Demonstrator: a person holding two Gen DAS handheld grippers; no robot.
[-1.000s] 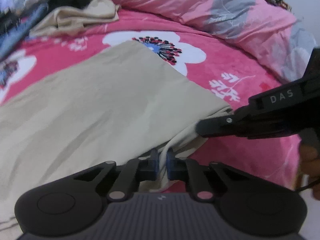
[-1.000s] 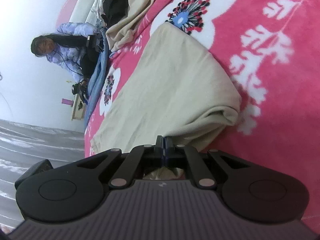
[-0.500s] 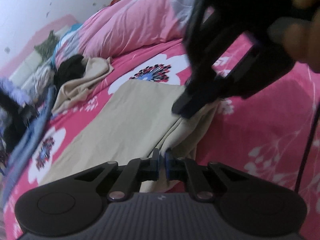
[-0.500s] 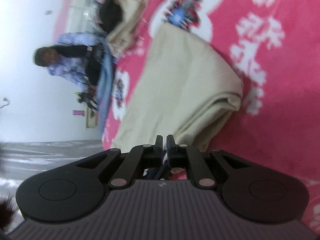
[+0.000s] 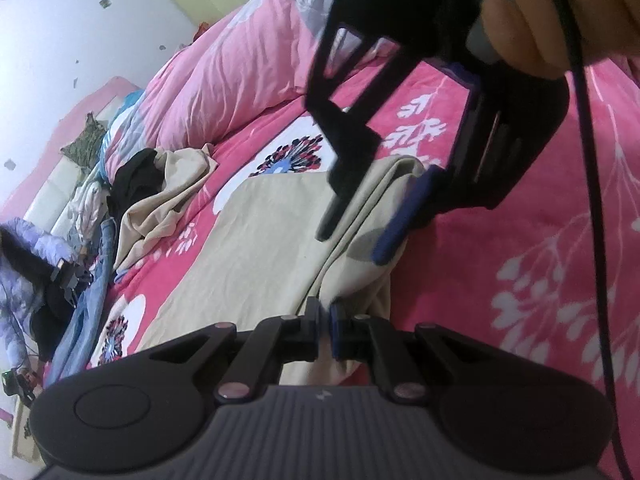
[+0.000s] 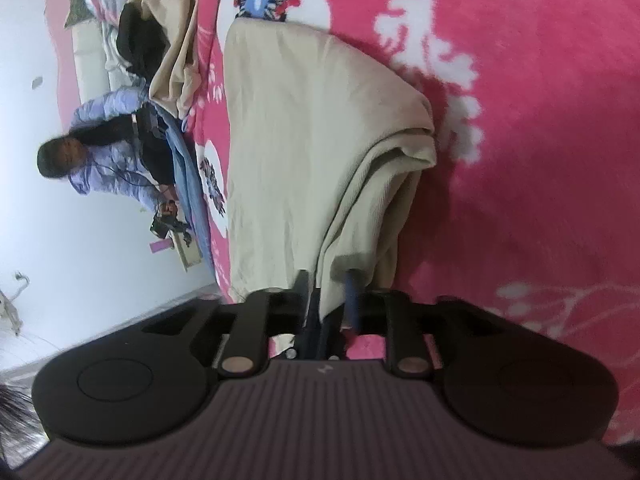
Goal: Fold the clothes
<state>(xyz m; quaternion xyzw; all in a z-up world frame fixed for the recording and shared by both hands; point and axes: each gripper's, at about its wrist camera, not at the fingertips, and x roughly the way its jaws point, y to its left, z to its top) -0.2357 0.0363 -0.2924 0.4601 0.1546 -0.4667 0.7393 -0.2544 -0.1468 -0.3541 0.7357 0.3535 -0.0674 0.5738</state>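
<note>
A beige garment [image 5: 256, 264] is seen spread on the pink floral bedspread [image 5: 520, 264], with one side already doubled over so that layered edges are bunched along its right border. That bunched edge is pinched by the left gripper [image 5: 324, 320], whose fingers are drawn narrow onto the cloth. The right gripper [image 6: 328, 292] is held over the same edge with its fingers spread apart; cloth passes between them, but no clamping can be made out. A fold along one side is thus judged to be in place, while the long body of the garment remains flat and unfolded. A heap of other clothes [image 5: 160, 188], beige and black, is left crumpled further up the bed, apparently unfolded
</note>
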